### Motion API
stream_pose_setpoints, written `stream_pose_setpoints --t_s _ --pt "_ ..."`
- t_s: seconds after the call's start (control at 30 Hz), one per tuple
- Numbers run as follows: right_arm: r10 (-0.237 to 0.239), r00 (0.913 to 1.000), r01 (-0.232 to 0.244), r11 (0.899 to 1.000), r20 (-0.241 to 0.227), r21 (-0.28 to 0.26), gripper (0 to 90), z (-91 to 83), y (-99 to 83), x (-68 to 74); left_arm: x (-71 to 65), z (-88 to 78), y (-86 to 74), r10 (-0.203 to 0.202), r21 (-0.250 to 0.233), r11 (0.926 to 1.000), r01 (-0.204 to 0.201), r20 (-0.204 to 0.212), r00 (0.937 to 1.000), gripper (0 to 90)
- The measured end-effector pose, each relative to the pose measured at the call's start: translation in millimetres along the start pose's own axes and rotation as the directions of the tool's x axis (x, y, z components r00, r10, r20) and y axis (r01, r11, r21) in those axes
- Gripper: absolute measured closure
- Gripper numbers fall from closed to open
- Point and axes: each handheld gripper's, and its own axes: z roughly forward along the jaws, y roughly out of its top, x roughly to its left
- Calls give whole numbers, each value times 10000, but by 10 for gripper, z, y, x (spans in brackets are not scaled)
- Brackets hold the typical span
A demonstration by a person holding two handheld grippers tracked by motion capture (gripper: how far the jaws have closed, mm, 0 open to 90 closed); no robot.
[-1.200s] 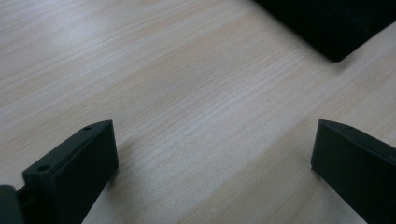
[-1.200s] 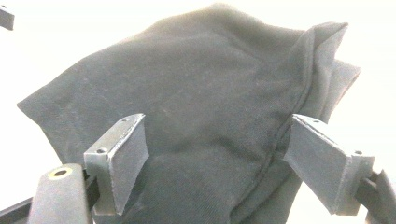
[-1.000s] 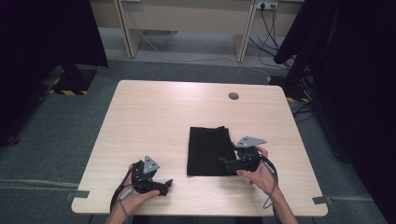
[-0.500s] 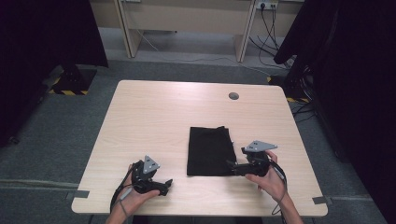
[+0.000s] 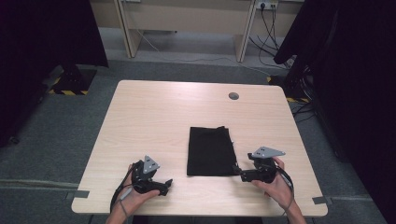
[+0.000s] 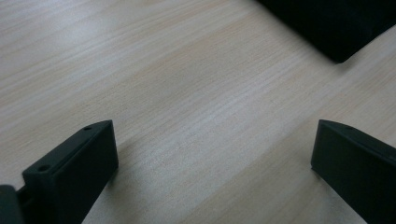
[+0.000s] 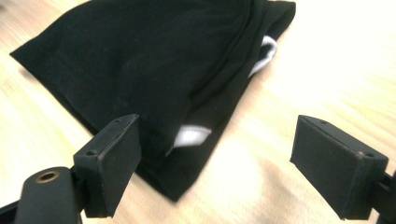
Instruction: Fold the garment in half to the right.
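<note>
A folded black cloth [image 5: 210, 150] lies flat on the wooden table [image 5: 163, 121], right of centre. In the right gripper view the black cloth [image 7: 154, 70] shows white patches at its folded edge. My right gripper [image 5: 239, 176] rests on the table just off the cloth's near right corner, open, nothing between its fingers [image 7: 114, 163]. My left gripper [image 5: 167, 184] lies near the front edge, left of the cloth, open over bare wood. A corner of the black cloth [image 6: 336, 23] appears at the top right of the left gripper view.
A small round grey cap [image 5: 233, 96] is set into the table near its far edge. Table legs and cables stand on the grey floor beyond. Dark curtains hang at both sides. Bare wood spreads across the left half of the table.
My right gripper has drawn back from the cloth's right edge toward the near right corner and now lies lower on the table. The left gripper has stayed put.
</note>
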Motion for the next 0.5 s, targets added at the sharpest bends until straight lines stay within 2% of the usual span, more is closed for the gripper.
stream_pose_setpoints --t_s 0.5 --pt "62 9999 -65 9997 125 219 167 -100 -205 -13 0 0 0 -3 1 10000 3 -1 10000 0"
